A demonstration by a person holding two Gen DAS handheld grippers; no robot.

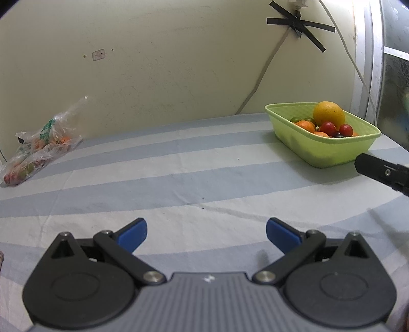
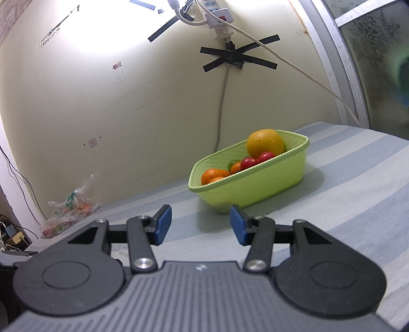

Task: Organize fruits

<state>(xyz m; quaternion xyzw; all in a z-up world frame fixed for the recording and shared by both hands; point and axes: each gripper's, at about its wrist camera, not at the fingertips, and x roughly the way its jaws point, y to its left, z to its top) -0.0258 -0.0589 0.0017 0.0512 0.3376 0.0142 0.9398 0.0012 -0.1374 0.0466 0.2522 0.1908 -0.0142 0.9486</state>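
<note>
A light green basket (image 1: 332, 150) (image 2: 255, 189) stands on the striped cloth at the back right, near the wall. It holds a big yellow-orange citrus (image 1: 329, 115) (image 2: 265, 143), small oranges (image 2: 213, 176), red cherry tomatoes (image 1: 328, 127) (image 2: 249, 162) and a green one. A clear plastic bag (image 1: 38, 145) (image 2: 67, 217) with more fruit lies at the far left by the wall. My left gripper (image 1: 206, 233) hovers open over bare cloth, nothing between its blue pads. My right gripper (image 2: 200, 224) is open and empty, just short of the basket's near wall. One of its black fingers (image 1: 378, 171) shows in the left wrist view.
The blue-and-white striped cloth (image 1: 179, 178) covers the whole surface. Cables (image 2: 222, 102) run down the cream wall from a taped power strip (image 2: 217, 15). A window frame (image 2: 345, 76) stands at the right. More wires and plugs (image 2: 10, 232) sit past the table's left edge.
</note>
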